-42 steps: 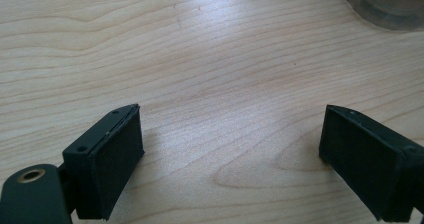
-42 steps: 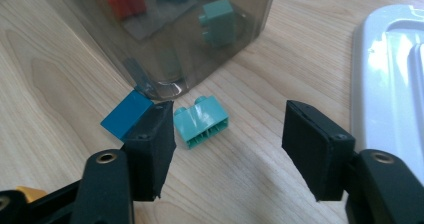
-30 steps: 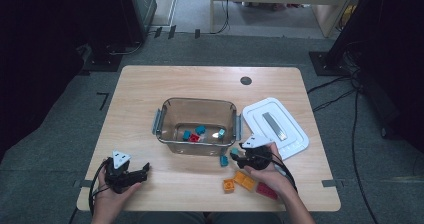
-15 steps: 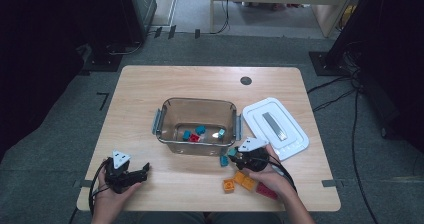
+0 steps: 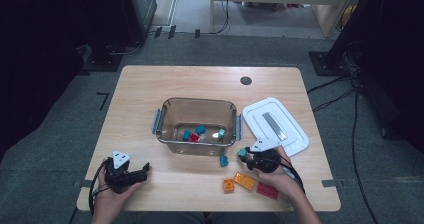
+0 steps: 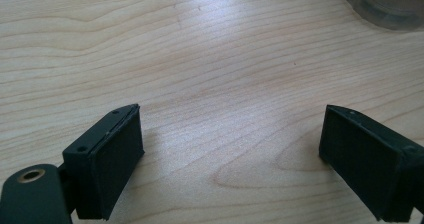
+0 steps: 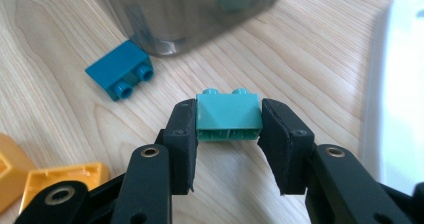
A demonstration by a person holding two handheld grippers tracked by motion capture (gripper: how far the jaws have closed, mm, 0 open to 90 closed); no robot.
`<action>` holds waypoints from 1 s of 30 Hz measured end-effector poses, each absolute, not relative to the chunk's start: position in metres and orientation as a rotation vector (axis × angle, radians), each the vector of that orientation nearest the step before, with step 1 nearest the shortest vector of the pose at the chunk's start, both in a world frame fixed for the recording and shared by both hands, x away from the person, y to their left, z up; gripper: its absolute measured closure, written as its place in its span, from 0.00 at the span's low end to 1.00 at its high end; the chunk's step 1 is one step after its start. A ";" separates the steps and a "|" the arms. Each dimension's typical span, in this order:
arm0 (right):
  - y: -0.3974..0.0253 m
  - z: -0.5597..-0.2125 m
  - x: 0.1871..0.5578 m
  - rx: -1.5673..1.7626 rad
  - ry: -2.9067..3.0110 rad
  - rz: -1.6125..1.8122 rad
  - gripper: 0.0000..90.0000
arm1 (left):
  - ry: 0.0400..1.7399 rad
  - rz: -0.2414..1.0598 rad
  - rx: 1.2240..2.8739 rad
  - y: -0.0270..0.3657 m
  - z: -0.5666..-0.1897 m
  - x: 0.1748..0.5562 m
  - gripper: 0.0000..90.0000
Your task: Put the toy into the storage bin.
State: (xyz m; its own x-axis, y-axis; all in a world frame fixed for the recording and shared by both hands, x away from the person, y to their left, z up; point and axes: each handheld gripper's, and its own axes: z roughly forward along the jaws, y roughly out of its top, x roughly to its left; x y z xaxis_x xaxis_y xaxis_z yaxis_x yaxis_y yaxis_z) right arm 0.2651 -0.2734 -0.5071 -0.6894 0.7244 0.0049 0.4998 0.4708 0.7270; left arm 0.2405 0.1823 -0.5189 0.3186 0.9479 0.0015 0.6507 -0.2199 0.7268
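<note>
My right gripper [image 7: 227, 126] is shut on a teal brick [image 7: 229, 115], held just above the wood near the bin's front right corner; the same gripper [image 5: 246, 154] and teal brick [image 5: 242, 152] appear in the high view. A darker blue brick [image 7: 120, 75] lies on its side by the clear brown bin [image 5: 165, 119], seen from above as the blue brick [image 5: 224, 160]. Inside the bin lie teal and red bricks [image 5: 194, 134]. My left gripper [image 6: 230, 154] stands open over bare wood at the front left, the left gripper [image 5: 142, 171] resting low on the table.
Two orange bricks [image 5: 239, 181] and a red brick [image 5: 268, 190] lie near the front edge under my right hand. A white lid [image 5: 275, 126] rests right of the bin. A dark hole [image 5: 245, 80] marks the table's far side.
My right gripper has shifted slightly left toward the bin's corner and now holds the teal brick. The left gripper has stayed put.
</note>
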 end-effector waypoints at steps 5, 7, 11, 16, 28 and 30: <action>-0.285 -0.502 0.262 1.092 2.402 1.047 0.67 | 1.408 0.608 1.959 0.182 -0.519 0.240 0.12; -0.288 -0.499 0.261 1.113 2.392 1.053 0.67 | 1.407 0.608 1.960 0.182 -0.519 0.240 0.12; -0.295 -0.492 0.261 1.160 2.366 1.061 0.67 | 1.408 0.608 1.960 0.182 -0.519 0.240 0.12; -0.300 -0.480 0.261 1.172 2.343 1.072 0.67 | 1.408 0.608 1.959 0.182 -0.519 0.240 0.12; -0.303 -0.440 0.262 1.186 2.283 1.103 0.67 | 1.408 0.608 1.959 0.182 -0.519 0.240 0.12; -0.303 -0.433 0.262 1.187 2.276 1.104 0.67 | 1.408 0.608 1.958 0.182 -0.519 0.240 0.12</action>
